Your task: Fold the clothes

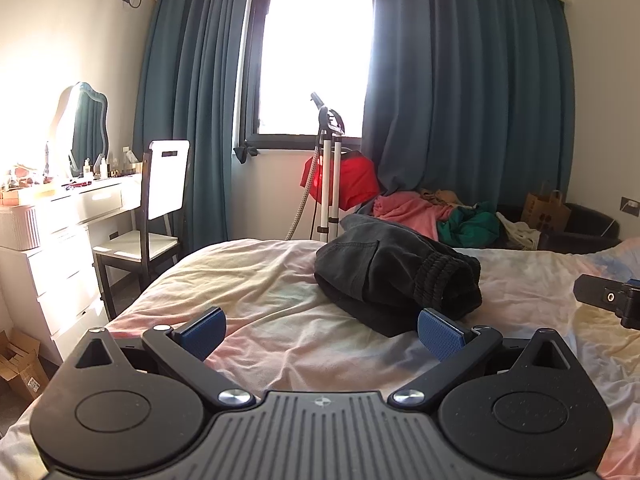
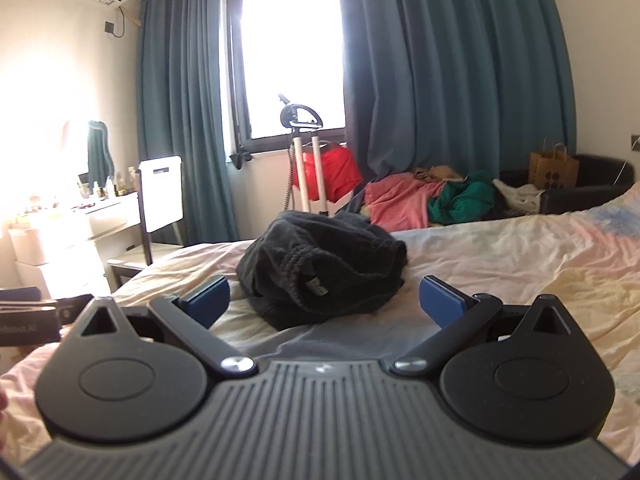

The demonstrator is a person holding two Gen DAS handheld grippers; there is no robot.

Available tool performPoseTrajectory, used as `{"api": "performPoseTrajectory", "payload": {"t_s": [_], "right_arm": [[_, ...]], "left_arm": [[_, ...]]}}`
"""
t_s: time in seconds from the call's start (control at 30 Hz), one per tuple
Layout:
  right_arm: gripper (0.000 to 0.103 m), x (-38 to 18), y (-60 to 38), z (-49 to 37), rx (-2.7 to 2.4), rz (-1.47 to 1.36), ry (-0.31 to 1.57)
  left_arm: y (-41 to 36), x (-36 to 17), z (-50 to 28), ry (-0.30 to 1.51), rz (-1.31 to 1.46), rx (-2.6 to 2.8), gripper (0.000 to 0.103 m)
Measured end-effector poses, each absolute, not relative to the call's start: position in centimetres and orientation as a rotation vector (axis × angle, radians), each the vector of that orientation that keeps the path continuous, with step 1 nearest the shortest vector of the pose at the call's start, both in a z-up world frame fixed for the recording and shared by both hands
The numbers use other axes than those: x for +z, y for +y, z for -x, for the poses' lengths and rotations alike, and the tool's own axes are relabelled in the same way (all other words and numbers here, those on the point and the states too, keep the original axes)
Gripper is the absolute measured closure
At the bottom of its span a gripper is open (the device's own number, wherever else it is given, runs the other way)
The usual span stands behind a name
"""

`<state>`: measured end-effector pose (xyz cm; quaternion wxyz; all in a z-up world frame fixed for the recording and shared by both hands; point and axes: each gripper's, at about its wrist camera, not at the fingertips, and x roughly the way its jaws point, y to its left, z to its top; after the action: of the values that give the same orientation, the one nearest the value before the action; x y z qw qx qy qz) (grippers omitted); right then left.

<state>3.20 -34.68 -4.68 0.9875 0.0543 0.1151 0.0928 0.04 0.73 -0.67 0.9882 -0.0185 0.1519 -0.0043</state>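
Desk [image 1: 80, 204] and chair [image 1: 160, 200] sit left of the bed [image 1: 260, 280], black trousers [image 1: 396, 276] bunched mid-bed ahead of you, your left gripper [image 1: 322, 334] and right gripper [image 2: 324, 300] both low, jaws spread, empty.

Black pants [image 1: 394, 276] sit bunched in a loose heap on the bed [image 1: 256, 300], not flat. Ribbed elastic waistband with a drawcord faces front-right, opening gaping, a small label showing inside it in the right view [image 2: 320, 276]. A seamed pocket panel lies on the left-top side, and one flat layer sticks out under the pile at its near edge.
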Motion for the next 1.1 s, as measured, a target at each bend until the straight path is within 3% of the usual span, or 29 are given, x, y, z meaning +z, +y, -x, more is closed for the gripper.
{"api": "performPoseTrajectory", "payload": {"t_s": [0.2, 0.23, 0.33, 0.4, 0.47, 0.57, 0.83, 1.1], "right_arm": [[0.002, -4.5, -34.8, -2.7, 0.167, -0.124, 0.179], [0.006, -4.4, -35.0, -2.5, 0.165, -0.135, 0.167], [0.033, -4.3, -35.5, -2.4, 0.148, -0.149, 0.163], [0.039, -4.3, -35.6, -2.4, 0.131, -0.143, 0.164], [0.056, -4.3, -35.7, -2.4, 0.114, -0.14, 0.171], [0.07, -4.1, -36.1, -2.2, 0.103, -0.163, 0.174], [0.074, -3.3, -38.1, -2.0, 0.041, -0.258, 0.203], [0.073, -4.8, -40.2, -3.3, -0.018, -0.264, 0.241]], "left_arm": [[0.5, -0.9, 0.2, 0.276, 0.042, -0.045, 0.0], [0.5, -1.0, 0.2, 0.276, 0.046, -0.056, 0.0], [0.6, -1.1, 0.4, 0.269, 0.072, -0.074, 0.0], [0.7, -1.2, 0.4, 0.267, 0.081, -0.065, 0.0], [0.7, -1.3, 0.2, 0.271, 0.081, -0.058, 0.0], [0.5, -1.9, 0.0, 0.287, 0.071, -0.053, 0.0], [-2.1, -4.2, -3.0, 0.345, 0.004, -0.108, 0.0], [-9.6, -4.9, -12.6, 0.339, -0.13, -0.166, 0.004]]}}
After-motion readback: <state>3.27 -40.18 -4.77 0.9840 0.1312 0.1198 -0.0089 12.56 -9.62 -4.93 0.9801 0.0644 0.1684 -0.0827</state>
